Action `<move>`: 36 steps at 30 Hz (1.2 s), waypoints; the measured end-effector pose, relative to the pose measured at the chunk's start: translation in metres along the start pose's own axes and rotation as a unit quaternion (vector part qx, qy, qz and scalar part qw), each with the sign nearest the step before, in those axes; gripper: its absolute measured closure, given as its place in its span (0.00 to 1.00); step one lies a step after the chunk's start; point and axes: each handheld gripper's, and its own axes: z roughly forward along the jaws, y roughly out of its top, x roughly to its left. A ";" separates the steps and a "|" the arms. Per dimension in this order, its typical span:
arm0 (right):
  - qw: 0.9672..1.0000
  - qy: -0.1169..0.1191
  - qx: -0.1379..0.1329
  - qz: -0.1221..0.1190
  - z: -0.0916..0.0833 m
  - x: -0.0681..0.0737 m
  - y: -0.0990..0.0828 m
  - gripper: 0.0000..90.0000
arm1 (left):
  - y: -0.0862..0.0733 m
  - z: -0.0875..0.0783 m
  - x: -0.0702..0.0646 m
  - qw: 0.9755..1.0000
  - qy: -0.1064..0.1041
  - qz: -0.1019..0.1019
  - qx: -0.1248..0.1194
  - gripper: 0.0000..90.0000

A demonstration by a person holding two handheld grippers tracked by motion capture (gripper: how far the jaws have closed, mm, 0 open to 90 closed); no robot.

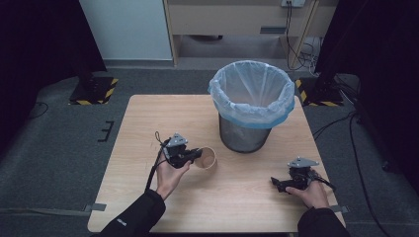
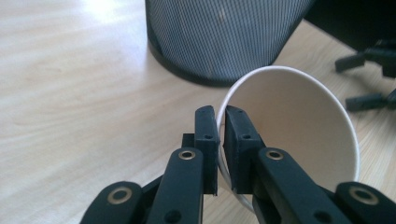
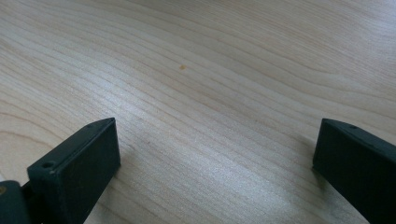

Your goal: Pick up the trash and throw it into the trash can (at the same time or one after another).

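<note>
1. Done: left claw [image 2: 221,140] is clamped on the paper cup [image 1: 207,158] rim, just beside the bin [image 1: 251,106].
2. Left: drop it in the bin.
3. Right claw [image 3: 215,163] rests open on the desk [image 1: 148,123], holding nothing.

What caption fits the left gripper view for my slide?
Left gripper pinches the paper cup by its rim, mesh bin just beyond.

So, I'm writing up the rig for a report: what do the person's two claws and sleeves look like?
Both are black handheld tools. The left claw and the right claw each carry a grey three-cornered plate on top. A black cable trails from each. Up close, the left claw's fingers are flat black blocks on arms with brass-coloured rivets. The person wears dark sleeves; the left one bears a small pale marking.
</note>
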 end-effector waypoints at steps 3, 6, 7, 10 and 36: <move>1.000 0.000 0.000 0.000 0.000 0.000 0.000 0.01 | 0.009 -0.012 0.001 1.000 -0.002 -0.003 -0.028 0.93; 1.000 0.000 0.000 0.000 0.000 0.000 0.000 0.01 | 0.019 -0.026 0.001 0.998 -0.005 -0.007 -0.059 0.93; 1.000 0.000 0.000 0.000 0.000 0.000 0.000 0.01 | 0.019 -0.026 0.001 0.998 -0.005 -0.007 -0.059 0.93; 1.000 0.000 0.000 0.001 0.000 0.000 0.000 0.01 | 0.030 -0.046 0.002 0.995 -0.009 -0.012 -0.097 0.93; 1.000 -0.001 -0.001 -0.001 0.000 0.000 0.000 0.01 | 0.089 -0.125 -0.010 0.963 -0.028 -0.002 -0.267 0.93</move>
